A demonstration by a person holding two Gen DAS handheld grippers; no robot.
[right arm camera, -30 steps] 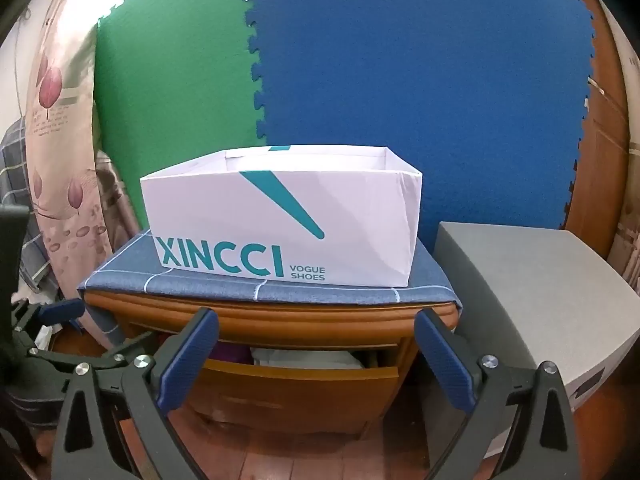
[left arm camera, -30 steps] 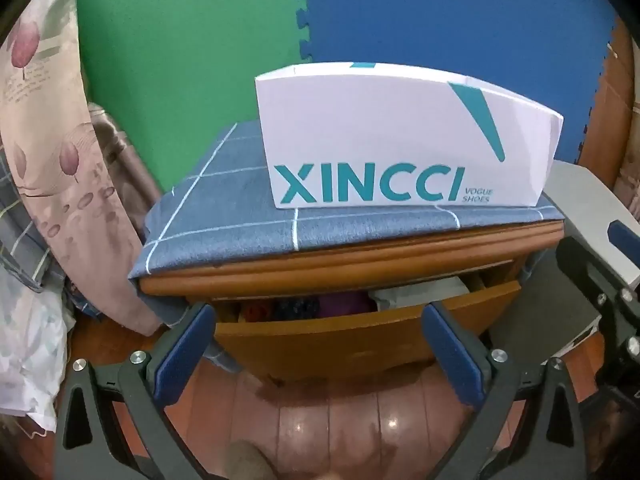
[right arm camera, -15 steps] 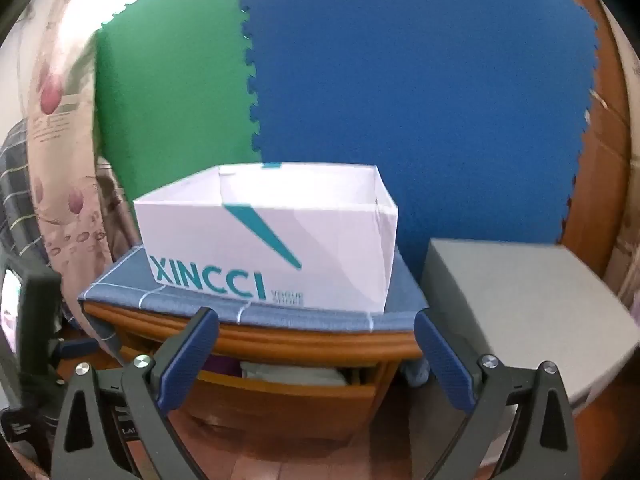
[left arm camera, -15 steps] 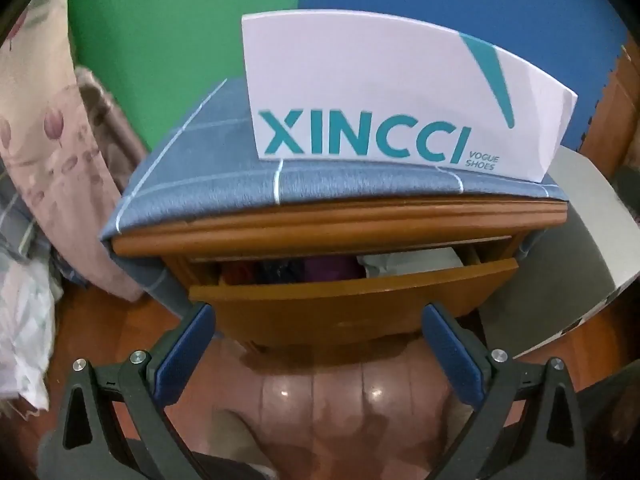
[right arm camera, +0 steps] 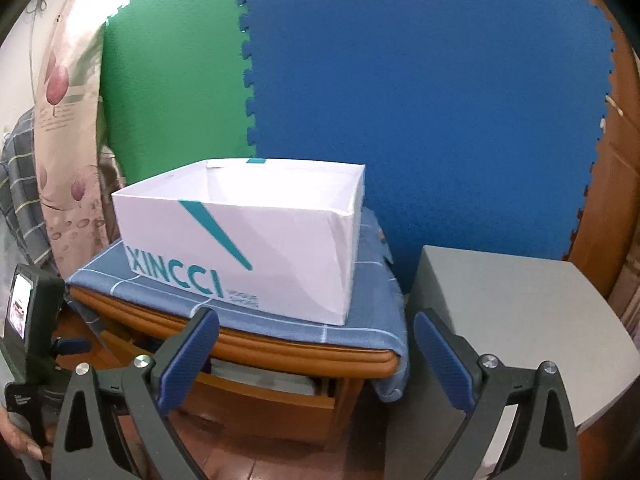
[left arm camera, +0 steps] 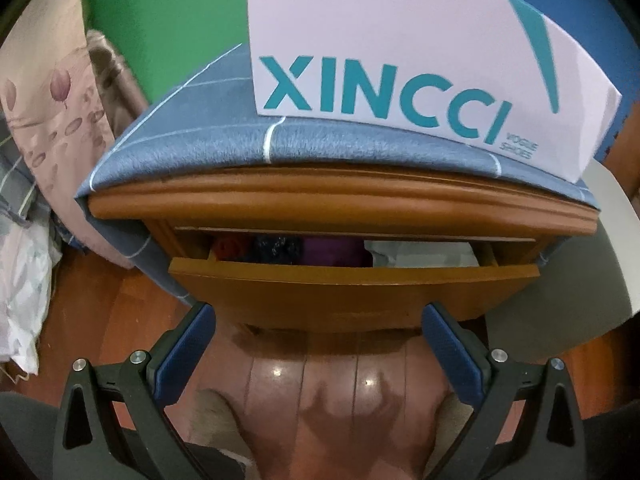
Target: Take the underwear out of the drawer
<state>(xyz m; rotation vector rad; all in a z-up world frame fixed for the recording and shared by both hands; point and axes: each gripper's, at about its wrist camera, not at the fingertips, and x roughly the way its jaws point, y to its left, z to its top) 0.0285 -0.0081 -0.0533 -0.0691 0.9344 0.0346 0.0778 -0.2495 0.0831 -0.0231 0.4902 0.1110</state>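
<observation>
Setting: wooden floor (left arm camera: 320,376), green and blue foam mats (right arm camera: 420,100) behind a wooden nightstand (left arm camera: 340,204).

Item 1, left gripper (left arm camera: 318,340): fingers spread wide, holding nothing, low before the drawer front (left arm camera: 352,288), not touching it.

Item 2, right gripper (right arm camera: 316,344): fingers likewise apart and empty, higher and off to the right side, near the nightstand's corner.

Item 3, drawer: only partly pulled out; a narrow slot shows folded underwear (left arm camera: 328,250) in a row, orange, dark, purple, with a white piece (left arm camera: 420,254) at the right.

Item 4, white shoe box (right arm camera: 248,240): open-topped, on blue checked cloth (left arm camera: 200,140) over the nightstand top.

Handling note: the slot looks too tight for a clean reach. Judged best to hook the front's top edge, draw it further out, then pinch one folded piece from above, avoiding its neighbours.
</observation>
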